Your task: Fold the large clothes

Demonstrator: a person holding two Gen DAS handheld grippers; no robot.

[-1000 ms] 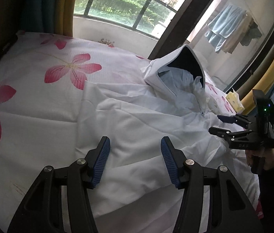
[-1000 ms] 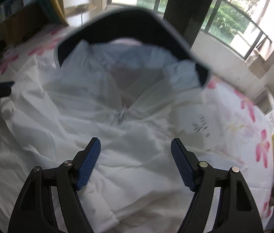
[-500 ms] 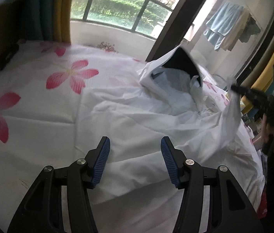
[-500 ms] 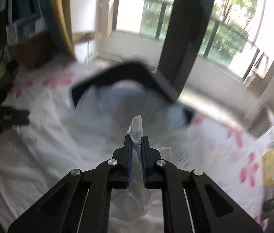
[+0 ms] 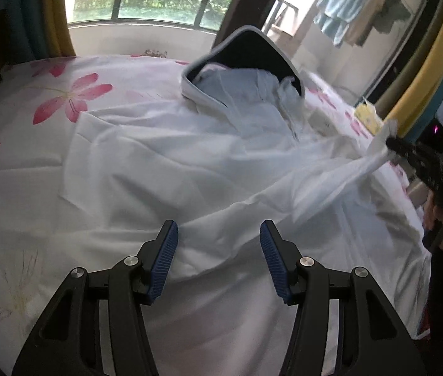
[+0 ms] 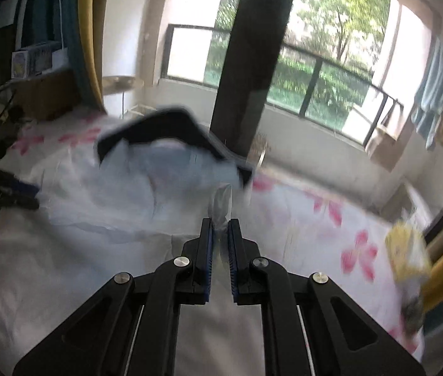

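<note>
No fold is lying in the white hooded jacket (image 5: 190,163) yet; it is sprawling crumpled across the flower-printed bed sheet (image 5: 49,100), its dark-lined hood (image 5: 246,53) standing up at the window end and its body spreading in loose wrinkles toward the near edge of the bed. One part is already being lifted: the right tool (image 6: 219,238) is pinching a narrow bunch of the white fabric between its nearly closed pads, and in the left view that strip, probably a sleeve or cuff though I cannot tell which, is stretching up off the bed to it. The left tool (image 5: 218,263) is hovering over the jacket's lower part with its jaws standing well apart and nothing between them. Judging by this, the work is only beginning: spreading the jacket flat, bringing the sleeves in, and folding the body are all remaining. A yellow packet (image 5: 367,116) is sitting at the bed's far side.
</note>
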